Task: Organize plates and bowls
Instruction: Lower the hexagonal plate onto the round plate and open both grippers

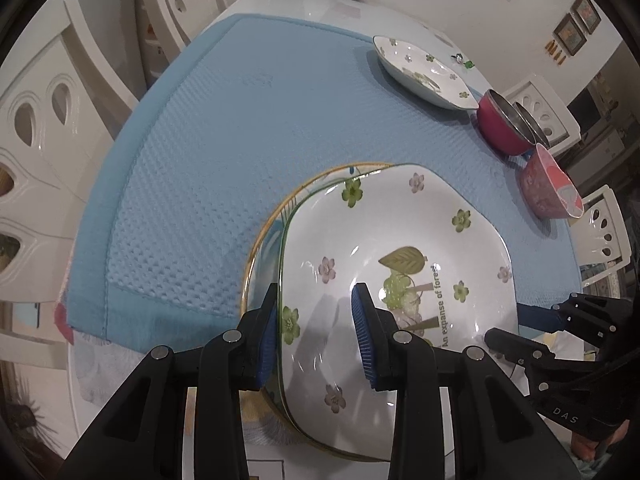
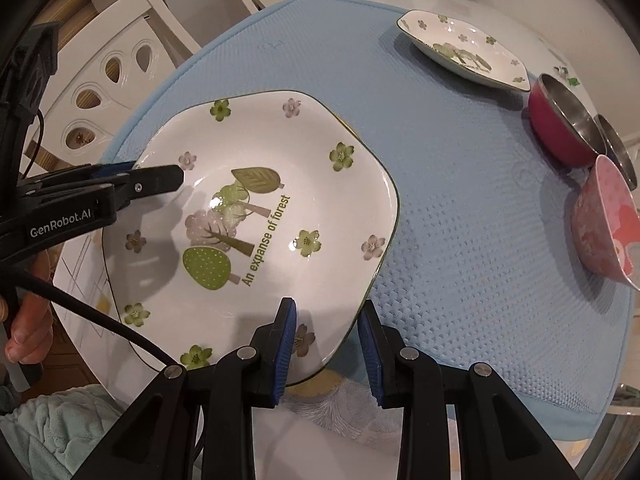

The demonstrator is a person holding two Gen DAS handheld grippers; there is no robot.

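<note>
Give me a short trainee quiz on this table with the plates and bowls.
1. True or false: the near floral plate lies directly on the blue mat.
2. How many hand-held grippers clamp that plate's rim? A none, B one, C two.
3. What colour is the outside of the bowl next to the far floral plate?

Key
1. False: a gold-rimmed plate shows underneath it.
2. C: the left hand-held gripper and the right hand-held gripper hold opposite edges.
3. Red: the red bowl, which is steel inside.
</note>
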